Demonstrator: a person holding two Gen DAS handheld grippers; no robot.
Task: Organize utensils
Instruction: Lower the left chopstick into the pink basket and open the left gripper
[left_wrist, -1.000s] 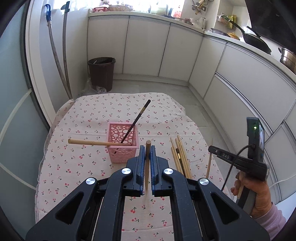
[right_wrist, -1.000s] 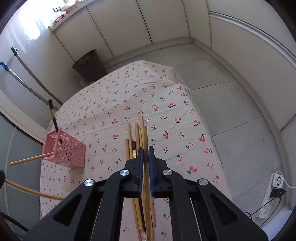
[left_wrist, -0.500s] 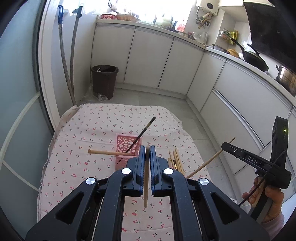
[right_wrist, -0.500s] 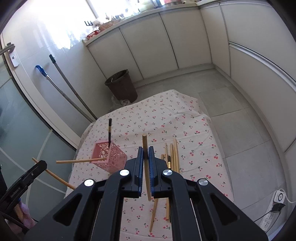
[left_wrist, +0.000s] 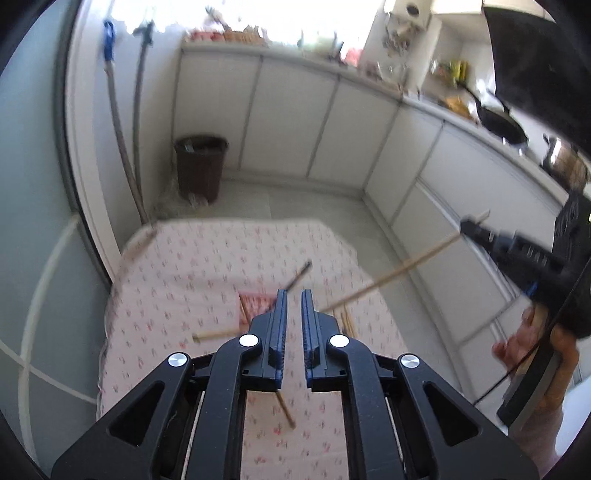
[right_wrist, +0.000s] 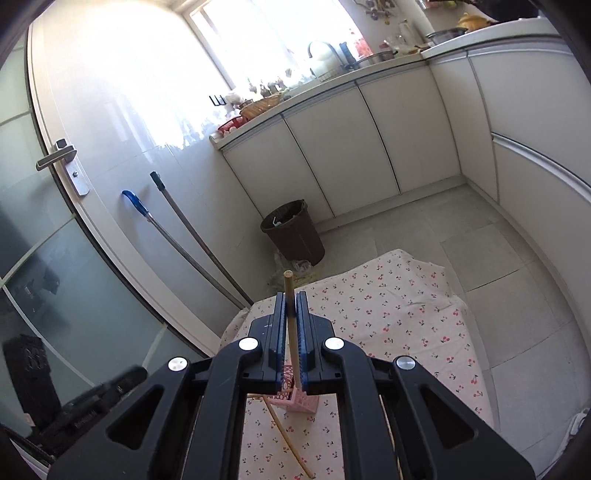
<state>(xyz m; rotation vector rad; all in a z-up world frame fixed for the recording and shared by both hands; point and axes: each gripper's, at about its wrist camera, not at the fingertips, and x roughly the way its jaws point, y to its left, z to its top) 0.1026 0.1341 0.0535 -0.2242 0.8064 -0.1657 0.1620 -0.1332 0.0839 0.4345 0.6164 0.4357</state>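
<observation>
My left gripper (left_wrist: 292, 295) hovers above the pink lattice basket (left_wrist: 255, 306), its jaws opening with nothing between the pads. A wooden chopstick (left_wrist: 286, 410) lies loose below it, over the cherry-print cloth, and also shows in the right wrist view (right_wrist: 290, 439). A dark chopstick (left_wrist: 300, 273) and a wooden one (left_wrist: 214, 335) stick out of the basket. My right gripper (right_wrist: 291, 297) is shut on a wooden chopstick (right_wrist: 288, 284), held high above the basket (right_wrist: 295, 400). The left wrist view shows that gripper (left_wrist: 467, 227) at the right with its chopstick (left_wrist: 388, 275) slanting down.
Several more wooden chopsticks (left_wrist: 345, 319) lie on the cloth-covered table (right_wrist: 406, 317), right of the basket. A brown bin (right_wrist: 293, 232) stands on the floor beyond the table. Two mop handles (right_wrist: 184, 229) lean on the wall. White cabinets (left_wrist: 295, 122) run along the back and right.
My left jaws have parted and the chopstick they held has dropped below them. Both grippers have risen. The right one has lifted its chopstick higher and tilted up toward the room.
</observation>
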